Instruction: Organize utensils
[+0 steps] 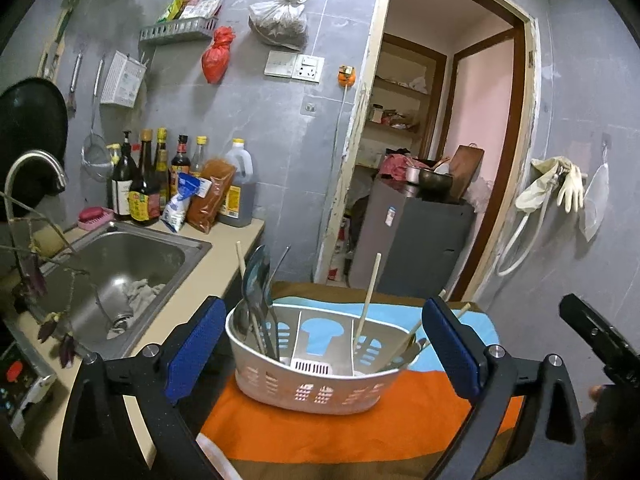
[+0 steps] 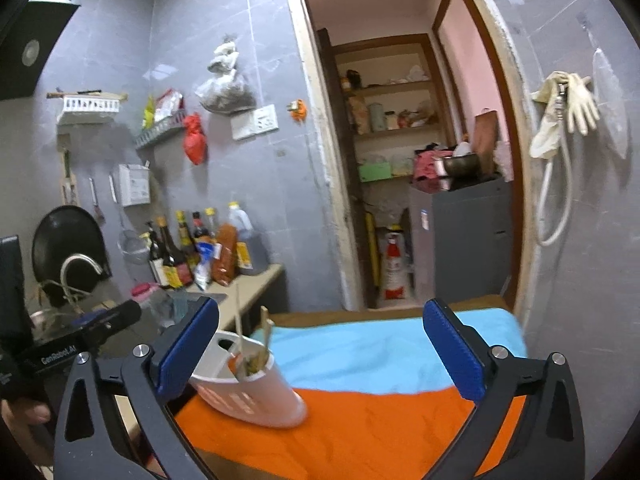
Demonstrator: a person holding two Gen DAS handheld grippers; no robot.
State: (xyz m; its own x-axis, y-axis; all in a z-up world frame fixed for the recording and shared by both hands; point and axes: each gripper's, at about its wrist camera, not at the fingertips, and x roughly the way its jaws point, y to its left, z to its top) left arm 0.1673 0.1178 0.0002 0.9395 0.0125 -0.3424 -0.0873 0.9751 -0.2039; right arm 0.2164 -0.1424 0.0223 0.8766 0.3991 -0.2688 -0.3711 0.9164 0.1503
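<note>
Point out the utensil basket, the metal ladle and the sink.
utensil basket [image 1: 312, 390]: left wrist view, front wall.
metal ladle [image 1: 256, 276]: left wrist view, bowl.
sink [image 1: 132, 252]: left wrist view, inner back wall.

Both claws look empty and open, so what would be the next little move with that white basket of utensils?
Probably check the sorting: the left gripper and right gripper hang open, and chopsticks sit in the white basket apart from the spoons, so nudging a leaning chopstick upright seems likeliest.

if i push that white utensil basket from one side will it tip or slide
The basket looks like thin slotted plastic, so probably light. It sits on a cloth, which may bunch rather than let it slide. Tall chopsticks and spoons lean at its ends, so it might tip.
</note>
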